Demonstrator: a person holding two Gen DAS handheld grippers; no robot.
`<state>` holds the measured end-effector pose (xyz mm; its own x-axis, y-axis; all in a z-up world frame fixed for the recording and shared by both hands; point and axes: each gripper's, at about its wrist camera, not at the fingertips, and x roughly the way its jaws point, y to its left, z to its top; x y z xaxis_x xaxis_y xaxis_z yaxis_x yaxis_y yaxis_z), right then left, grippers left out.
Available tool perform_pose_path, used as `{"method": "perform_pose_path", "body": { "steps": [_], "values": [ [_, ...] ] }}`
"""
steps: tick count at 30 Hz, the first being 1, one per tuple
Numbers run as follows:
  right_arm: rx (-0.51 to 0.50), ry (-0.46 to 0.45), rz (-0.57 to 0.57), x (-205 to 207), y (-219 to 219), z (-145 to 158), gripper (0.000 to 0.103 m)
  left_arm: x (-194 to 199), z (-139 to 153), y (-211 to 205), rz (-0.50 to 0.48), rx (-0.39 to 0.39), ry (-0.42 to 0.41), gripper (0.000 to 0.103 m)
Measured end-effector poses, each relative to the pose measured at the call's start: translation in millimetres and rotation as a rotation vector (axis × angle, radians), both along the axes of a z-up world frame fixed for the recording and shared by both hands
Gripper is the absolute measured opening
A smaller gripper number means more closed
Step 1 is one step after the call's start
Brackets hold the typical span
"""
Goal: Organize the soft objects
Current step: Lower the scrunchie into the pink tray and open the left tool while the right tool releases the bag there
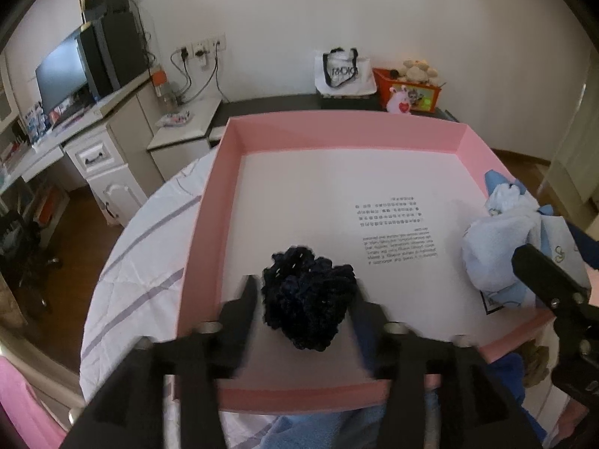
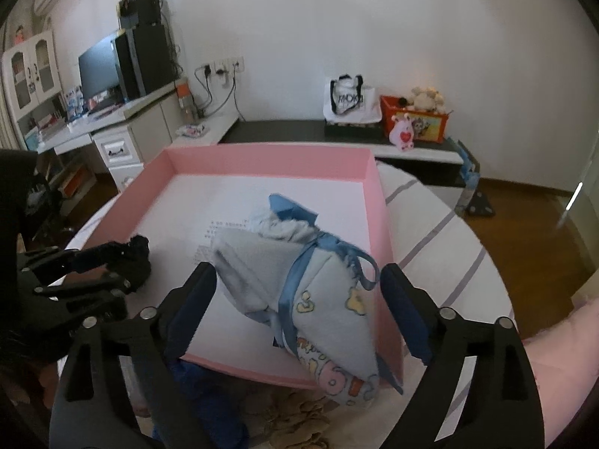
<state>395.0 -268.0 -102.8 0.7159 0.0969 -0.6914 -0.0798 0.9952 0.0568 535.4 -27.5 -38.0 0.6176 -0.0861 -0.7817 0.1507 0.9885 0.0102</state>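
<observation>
The dark crocheted bundle (image 1: 305,299) lies on the white floor of the pink tray (image 1: 202,232) near its front-left corner, between the parted fingers of the left claw (image 1: 305,299), which do not press it. The ribbon-tied blue blanket roll (image 2: 299,280) rests across the tray's front-right rim, inside the wide-open right claw (image 2: 299,299). Both items appear light, soft and compressible; grip each across its bulk, not by the ribbon.

One pink box (image 1: 202,224) on the bed, and inside it one dark crocheted scrunchie (image 1: 307,299) and one ribbon-tied blue blanket bundle (image 2: 299,280) (two soft things so far); two grippers
</observation>
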Motion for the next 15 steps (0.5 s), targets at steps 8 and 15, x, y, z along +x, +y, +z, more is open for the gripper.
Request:
{"method": "perform_pose_path", "body": {
  "steps": [8,15],
  "values": [
    [0.004,0.014,0.01,0,0,-3,0.094,-27,-7,10,0.026,-0.027,-0.052,0.072],
    [-0.013,0.01,-0.004,-6,1,1,0.094,-50,-6,9,0.042,-0.026,-0.058,0.072]
  ]
}}
